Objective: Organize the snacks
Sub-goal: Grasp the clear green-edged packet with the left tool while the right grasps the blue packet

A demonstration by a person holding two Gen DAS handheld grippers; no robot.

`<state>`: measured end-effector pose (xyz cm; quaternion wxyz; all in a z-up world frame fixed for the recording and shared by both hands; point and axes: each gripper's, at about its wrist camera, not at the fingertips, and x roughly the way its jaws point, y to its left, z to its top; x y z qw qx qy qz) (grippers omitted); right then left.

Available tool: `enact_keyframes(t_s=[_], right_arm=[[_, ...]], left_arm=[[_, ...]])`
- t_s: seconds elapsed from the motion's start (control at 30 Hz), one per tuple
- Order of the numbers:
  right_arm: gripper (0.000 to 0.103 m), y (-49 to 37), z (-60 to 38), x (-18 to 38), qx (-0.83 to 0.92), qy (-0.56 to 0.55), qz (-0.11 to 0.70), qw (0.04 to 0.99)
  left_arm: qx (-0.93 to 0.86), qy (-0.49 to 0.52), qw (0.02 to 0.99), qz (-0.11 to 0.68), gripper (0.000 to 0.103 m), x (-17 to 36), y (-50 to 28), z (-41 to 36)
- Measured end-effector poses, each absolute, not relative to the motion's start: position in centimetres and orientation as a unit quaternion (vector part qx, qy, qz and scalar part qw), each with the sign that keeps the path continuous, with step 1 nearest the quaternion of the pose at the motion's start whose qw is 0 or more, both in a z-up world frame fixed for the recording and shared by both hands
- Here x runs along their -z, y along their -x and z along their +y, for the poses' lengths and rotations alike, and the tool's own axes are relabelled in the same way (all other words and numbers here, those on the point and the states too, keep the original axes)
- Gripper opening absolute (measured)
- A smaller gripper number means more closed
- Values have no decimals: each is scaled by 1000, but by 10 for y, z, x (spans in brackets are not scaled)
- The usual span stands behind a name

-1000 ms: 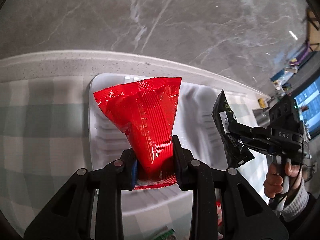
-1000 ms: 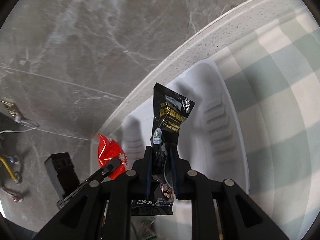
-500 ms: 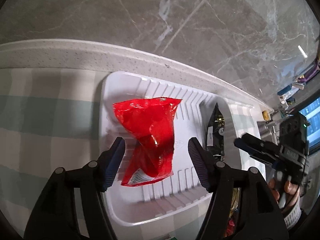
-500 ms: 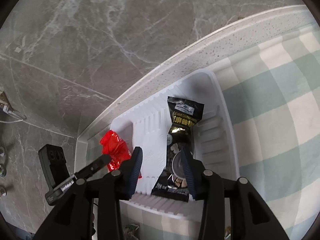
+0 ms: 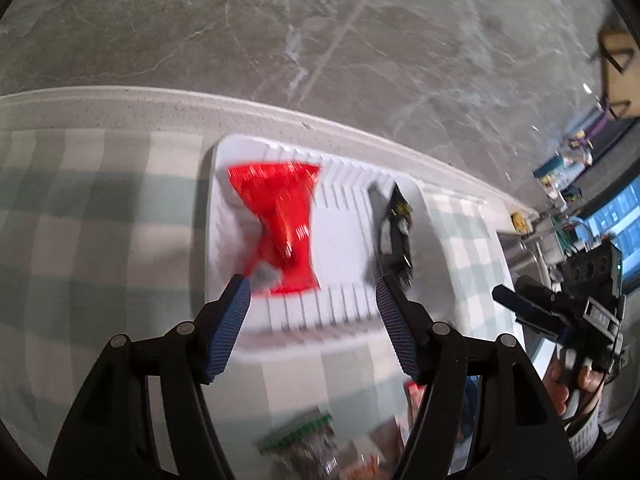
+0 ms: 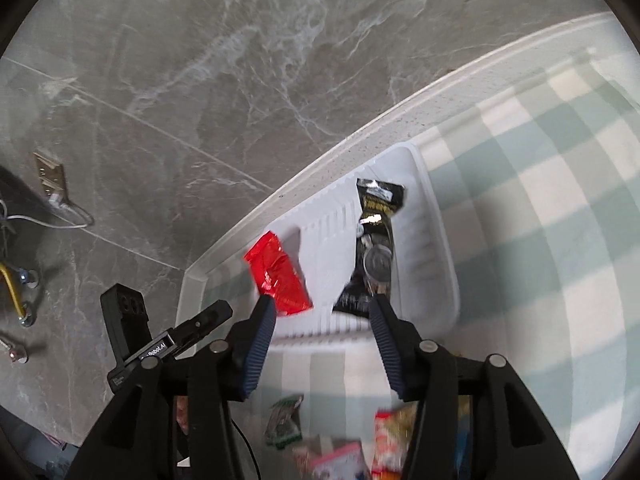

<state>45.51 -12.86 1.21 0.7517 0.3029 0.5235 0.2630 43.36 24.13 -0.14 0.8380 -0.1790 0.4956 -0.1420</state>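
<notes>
1. Left wrist view: the left tongs [image 5: 313,304] are standing released and empty, having just let go; the red packet [image 5: 280,232] is lying in the white tray [image 5: 340,336] just ahead of their tips, the black packet [image 5: 395,236] ahead by the right tip.
2. Right wrist view: the right tongs [image 6: 322,320] are gaping empty, jaws just widening, both packets lying beyond their tips. I judge the drop-off is finishing; next, reaching for the loose snacks [image 6: 340,452] lying beneath the tongs on the checked worktop [image 6: 540,240]

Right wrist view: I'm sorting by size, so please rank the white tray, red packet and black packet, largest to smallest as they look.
1. White tray, clearly largest.
2. Black packet.
3. Red packet.

The packets look close, so their order is unsure.
</notes>
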Motion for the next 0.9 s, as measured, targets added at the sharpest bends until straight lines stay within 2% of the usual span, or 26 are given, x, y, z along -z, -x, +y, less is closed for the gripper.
enact_keyframes(t_s=[0.23,0.43,0.9], right_arm=[[54,-394,-158,-22,-252,-306,514,761],[58,-342,-189,-7,-217,-278,532,770],[58,-307,-183,34,-185,-176,574,778]], left_arm=[[161,152,837,501,64,-6,-366,214],[163,147,821,527,64,12,-320,198],[127,127,802,569,64,51,-311,191]])
